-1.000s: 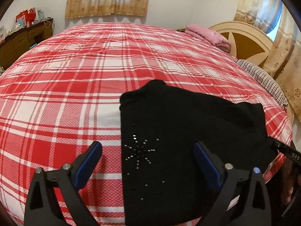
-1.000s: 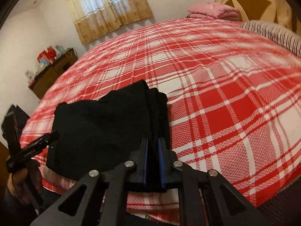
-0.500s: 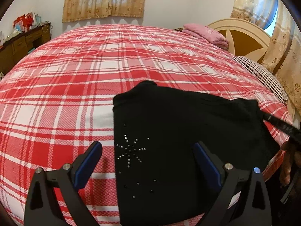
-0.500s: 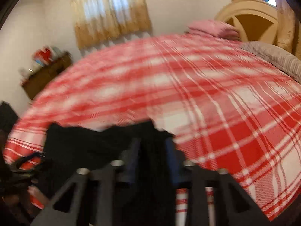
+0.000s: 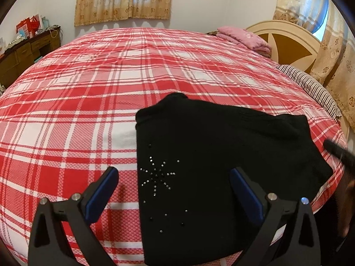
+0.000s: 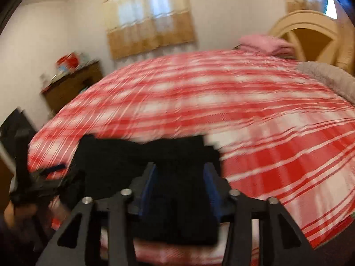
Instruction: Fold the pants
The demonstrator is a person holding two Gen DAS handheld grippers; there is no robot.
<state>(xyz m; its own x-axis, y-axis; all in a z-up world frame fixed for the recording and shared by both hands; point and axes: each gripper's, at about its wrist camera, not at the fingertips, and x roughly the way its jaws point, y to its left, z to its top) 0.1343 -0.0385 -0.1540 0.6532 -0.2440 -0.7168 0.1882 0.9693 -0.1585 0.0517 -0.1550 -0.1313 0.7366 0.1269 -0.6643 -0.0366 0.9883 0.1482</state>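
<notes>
**Right gripper lets go of the pants**

Parted now, the right gripper [image 6: 179, 173] has released the folded black pants [image 5: 221, 166] on the plaid bed [image 5: 88, 102]. Only the left view shows the studs; left gripper [image 5: 173, 177] hovers spread.

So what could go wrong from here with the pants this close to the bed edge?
The pants lie at the bed's near edge, so a tug could slide them off. The right tool is open over the fold but its view is blurred, so it may catch only the top layer. The left tool holds nothing.
</notes>
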